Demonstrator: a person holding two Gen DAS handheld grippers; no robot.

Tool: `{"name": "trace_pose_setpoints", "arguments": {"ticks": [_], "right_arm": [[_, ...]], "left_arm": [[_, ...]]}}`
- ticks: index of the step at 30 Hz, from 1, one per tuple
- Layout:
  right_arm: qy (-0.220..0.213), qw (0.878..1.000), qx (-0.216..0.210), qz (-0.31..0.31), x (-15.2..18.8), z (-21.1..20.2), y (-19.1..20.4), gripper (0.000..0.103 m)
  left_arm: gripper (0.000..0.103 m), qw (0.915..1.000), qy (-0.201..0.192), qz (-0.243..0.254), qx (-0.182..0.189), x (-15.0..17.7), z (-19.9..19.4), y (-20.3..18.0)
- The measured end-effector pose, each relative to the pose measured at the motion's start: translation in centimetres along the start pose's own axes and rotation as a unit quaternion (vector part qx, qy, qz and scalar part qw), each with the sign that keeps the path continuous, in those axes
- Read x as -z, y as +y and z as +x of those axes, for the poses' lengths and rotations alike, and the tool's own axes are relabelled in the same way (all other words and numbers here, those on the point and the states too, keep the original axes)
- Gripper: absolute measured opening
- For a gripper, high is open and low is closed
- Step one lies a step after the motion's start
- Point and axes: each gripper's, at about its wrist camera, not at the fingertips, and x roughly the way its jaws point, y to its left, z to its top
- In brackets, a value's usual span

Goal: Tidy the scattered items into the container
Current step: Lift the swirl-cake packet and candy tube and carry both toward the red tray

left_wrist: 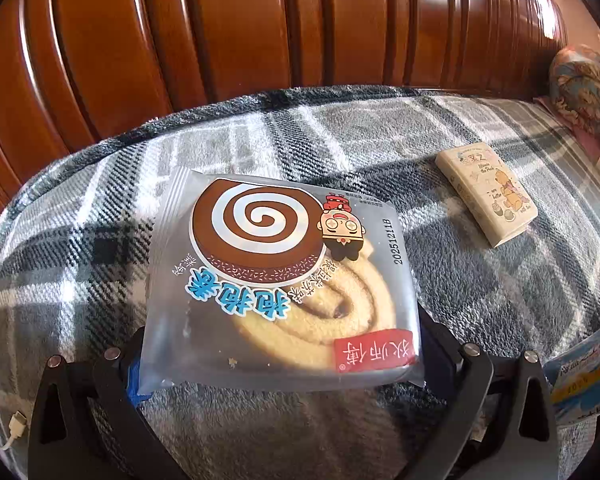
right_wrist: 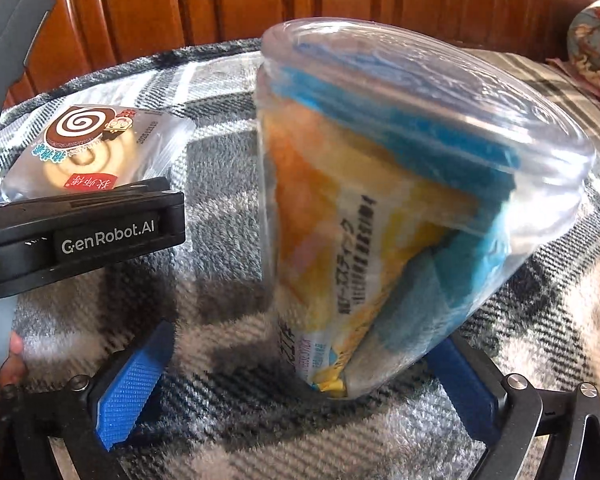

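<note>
A swirl-cake packet (left_wrist: 284, 280) lies between the fingers of my left gripper (left_wrist: 280, 364), which is shut on its near edge; the packet also shows in the right wrist view (right_wrist: 88, 152) with the left gripper (right_wrist: 80, 232) on it. A clear plastic container (right_wrist: 400, 200), tilted and blurred, holds several blue and yellow packets. My right gripper (right_wrist: 300, 380) is open, its blue pads (right_wrist: 128, 384) wide apart beside the container's base. A cream tissue pack (left_wrist: 488, 192) lies on the blanket at right.
A grey plaid blanket (left_wrist: 140, 208) covers the surface. A dark wooden headboard (left_wrist: 260, 20) stands behind it. A floral pillow (left_wrist: 588, 88) sits at the far right. The container's edge (left_wrist: 584, 376) shows at the lower right of the left wrist view.
</note>
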Motion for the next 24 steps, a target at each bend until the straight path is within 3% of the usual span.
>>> {"name": "trace_pose_setpoints", "arguments": {"ticks": [3,5,7,16,24], "right_arm": [[-0.003,1.0,0.004,-0.002,-0.2,0.1,-0.3,0.101],[-0.008,1.0,0.008,0.0,-0.3,-0.1,-0.4,0.089],[-0.018,1.0,0.014,0.006,-0.1,-0.6,-0.5,0.052],[-0.019,0.999,0.029,-0.001,-0.2,-0.5,-0.6,0.051],[-0.029,0.999,0.034,-0.016,-1.0,-1.2,-0.3,0.051]], "left_arm": [[0.103,1.0,-0.002,-0.003,0.003,0.0,-0.2,0.3],[0.103,1.0,-0.001,-0.001,-0.001,-0.2,0.1,0.1],[0.101,1.0,0.0,-0.002,0.001,-0.4,0.0,0.2],[0.083,0.9999,-0.001,-0.013,0.002,-0.6,-0.8,1.1],[0.081,0.9996,0.007,-0.017,0.02,-0.9,-1.8,2.1]]}}
